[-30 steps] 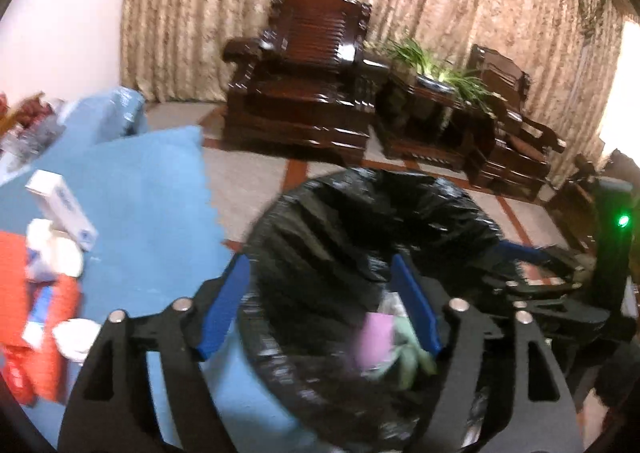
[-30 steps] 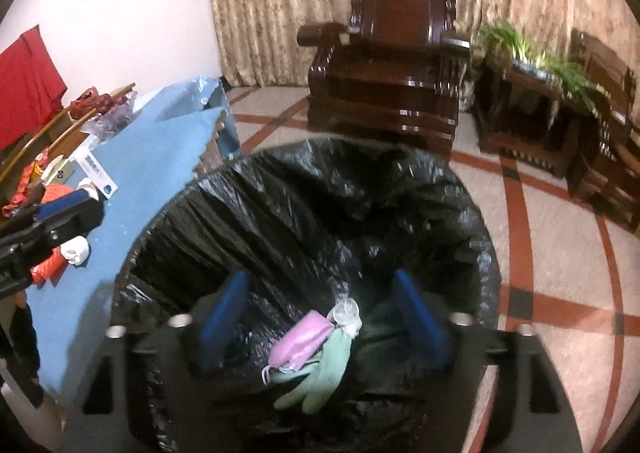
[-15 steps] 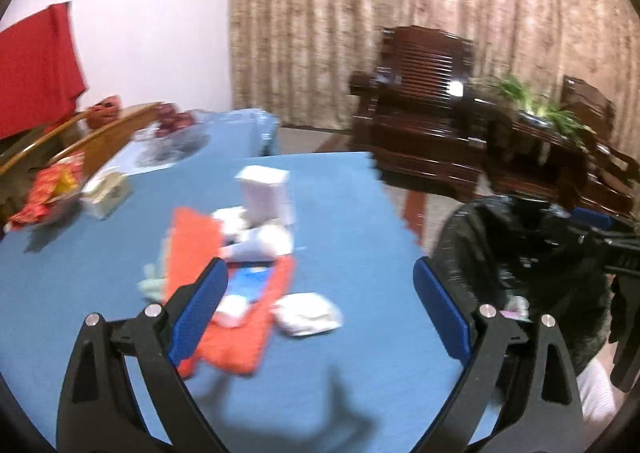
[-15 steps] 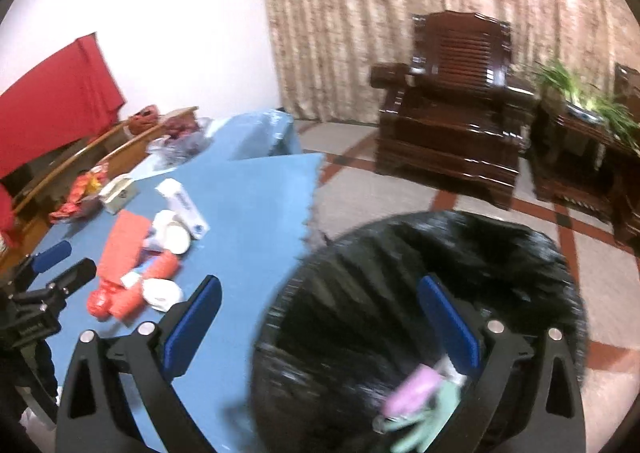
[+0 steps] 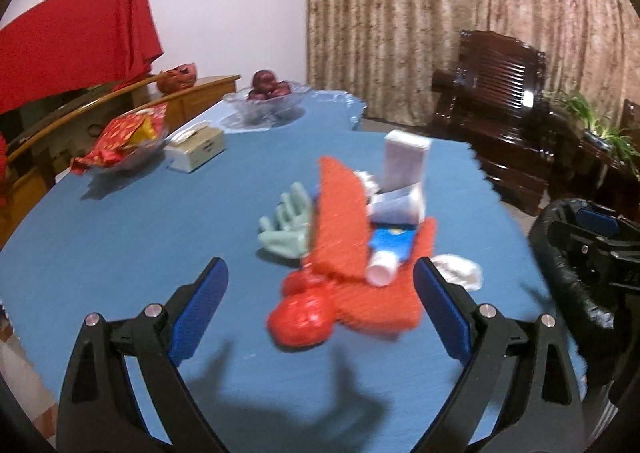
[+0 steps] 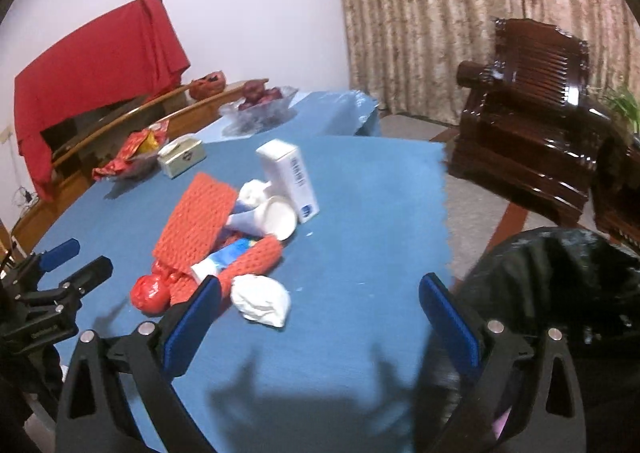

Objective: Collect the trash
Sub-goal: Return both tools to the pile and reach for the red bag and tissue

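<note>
1. The trash pile lay at the centre of the left wrist frame, on the blue-covered counter, and left of centre in the right wrist frame.
2. The left tool pointed down over the counter from the lower edge of the frame, its jaws spread wide with nothing between the blue pads; the pile sat just beyond them.
3. The right tool was tilted down likewise, its jaws wide apart and gripping nothing, with the crumpled white paper just beside its left pad.
4. The pile held orange foam netting, a red ball-shaped wrapper, a pale green glove, a blue and white tube, a white paper cup on its side and an upright white box, most of them touching or overlapping.
5. A bin lined with a black bag stood at the lower right of the right wrist frame, beside the counter's edge.
6. A tissue box and a glass fruit bowl stood toward the upper left, well apart from the pile.
</note>
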The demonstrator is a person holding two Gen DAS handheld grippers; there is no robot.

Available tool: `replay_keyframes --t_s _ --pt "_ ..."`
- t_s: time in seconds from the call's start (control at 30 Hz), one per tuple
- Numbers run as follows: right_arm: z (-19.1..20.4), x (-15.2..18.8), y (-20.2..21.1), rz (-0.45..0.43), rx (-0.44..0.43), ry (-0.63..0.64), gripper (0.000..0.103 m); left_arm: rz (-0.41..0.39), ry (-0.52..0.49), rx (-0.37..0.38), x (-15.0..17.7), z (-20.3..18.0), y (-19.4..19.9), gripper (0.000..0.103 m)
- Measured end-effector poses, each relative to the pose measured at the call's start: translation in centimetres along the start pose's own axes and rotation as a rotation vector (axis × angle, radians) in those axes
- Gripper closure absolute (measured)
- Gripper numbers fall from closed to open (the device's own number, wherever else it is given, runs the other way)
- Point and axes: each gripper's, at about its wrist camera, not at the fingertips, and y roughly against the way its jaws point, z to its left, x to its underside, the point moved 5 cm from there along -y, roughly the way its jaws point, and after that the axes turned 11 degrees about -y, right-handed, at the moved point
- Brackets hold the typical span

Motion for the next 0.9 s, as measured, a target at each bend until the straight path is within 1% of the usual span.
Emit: replay_keyframes --t_s 0.2,0.27,0.4,0.47,0.63,0.73,0.8,0.83,0.87,0.9 --pt "1.8 0.9 -3.5 0.031 -0.011 0.013 0.009 0.054 0.023 -0.009 1.9 1.8 -2.0 0.012" --pt "2.2 1.4 -4.9 0.054 -0.006 0.021 0.01 0.07 0.031 -0.007 2.4 2.0 -2.7 0.012" --pt "2.6 2.4 -6.7 0.096 -0.005 0.037 0.016 0.113 0.036 0.019 3.2 2.2 -4.5 0.019" --pt "2.7 2.9 -7.4 0.115 -0.007 0.045 0.018 0.132 0.039 0.027 3.7 2.1 -5.3 0.02" --pt "2.6 3.7 -9.0 0.171 -0.009 0.055 0.027 0.178 0.055 0.052 4.8 1.8 -7.1 0.023" --pt "2.7 4.0 -9.7 0.19 -0.017 0.062 0.032 0.197 0.065 0.074 5.0 1.7 -7.9 0.03" --pt "2.9 4.2 -10.0 0.202 -0.02 0.066 0.035 0.207 0.07 0.094 5.1 1.5 -8.4 0.039" --pt "3.0 4.3 -10.2 0.214 -0.031 0.065 0.04 0.213 0.074 0.104 5.1 1.5 -8.5 0.041" --pt "3.1 4.3 -10.2 0.219 -0.037 0.065 0.044 0.219 0.077 0.118 5.1 1.3 -8.7 0.046" --pt "3.2 4.3 -10.2 0.226 -0.046 0.066 0.052 0.224 0.078 0.129 5.2 1.2 -8.8 0.052"
